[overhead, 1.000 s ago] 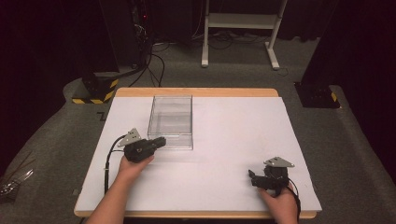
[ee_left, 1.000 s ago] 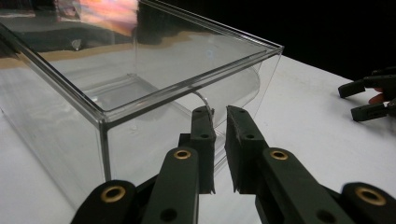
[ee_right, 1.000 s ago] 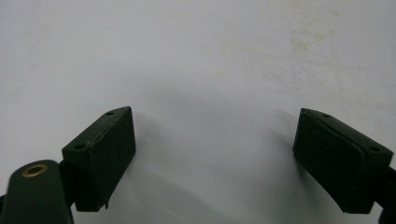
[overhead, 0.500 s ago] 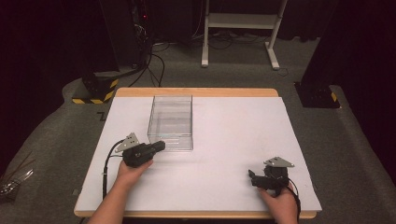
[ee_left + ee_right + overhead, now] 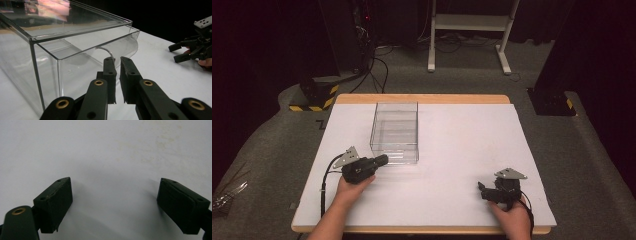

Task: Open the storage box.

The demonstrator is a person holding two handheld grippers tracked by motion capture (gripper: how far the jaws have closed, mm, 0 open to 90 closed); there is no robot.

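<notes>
Clear plastic box (image 5: 395, 131), one; two grippers, left gripper (image 5: 117, 72), right gripper (image 5: 115, 202).

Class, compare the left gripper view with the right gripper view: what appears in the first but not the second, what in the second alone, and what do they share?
Left gripper view alone: the clear box with its curved handle, the left gripper with jaws nearly closed just before it, and farther off the right gripper. Right gripper view alone: the right gripper's own jaws seen close, spread wide over bare surface. Shared: the white tabletop.
</notes>
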